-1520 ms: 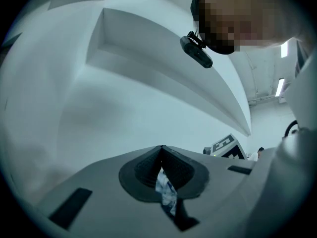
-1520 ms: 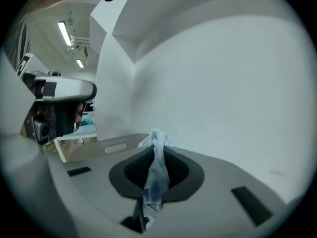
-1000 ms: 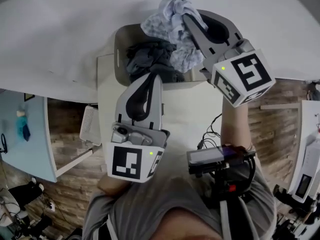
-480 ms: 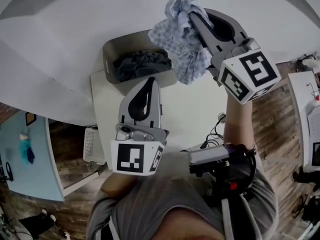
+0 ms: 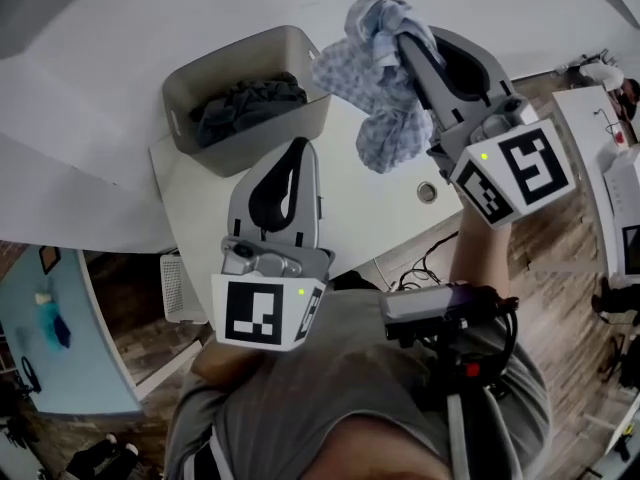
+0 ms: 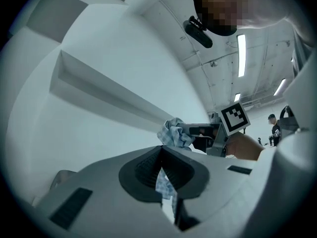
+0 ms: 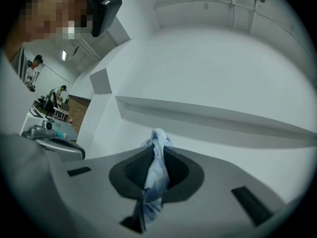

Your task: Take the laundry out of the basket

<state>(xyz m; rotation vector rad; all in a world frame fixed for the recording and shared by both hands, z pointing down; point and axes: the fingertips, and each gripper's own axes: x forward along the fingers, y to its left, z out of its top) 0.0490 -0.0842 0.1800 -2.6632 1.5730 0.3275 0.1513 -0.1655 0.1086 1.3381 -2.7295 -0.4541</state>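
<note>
Cloth [image 5: 378,93] lifted off basket [image 5: 240,140] | hangs vertically, seemingly | right claw [image 5: 405,38] clamps

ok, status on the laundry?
Right tongs shut on pale patterned cloth, hanging clear of basket. Left tongs shut, empty. Dark garment in basket. Nothing in the way.

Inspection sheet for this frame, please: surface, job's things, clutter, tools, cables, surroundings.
surface: white table, carrying the basket at its far corner.
job's things: grey basket with a dark garment inside; pale blue patterned cloth hanging above the table, outside the basket.
clutter: nothing seen.
tools: right tool shut on the cloth; left tool shut, nothing held.
cables: dark leads below the table's near edge.
surroundings: white wall, wood floor.
</note>
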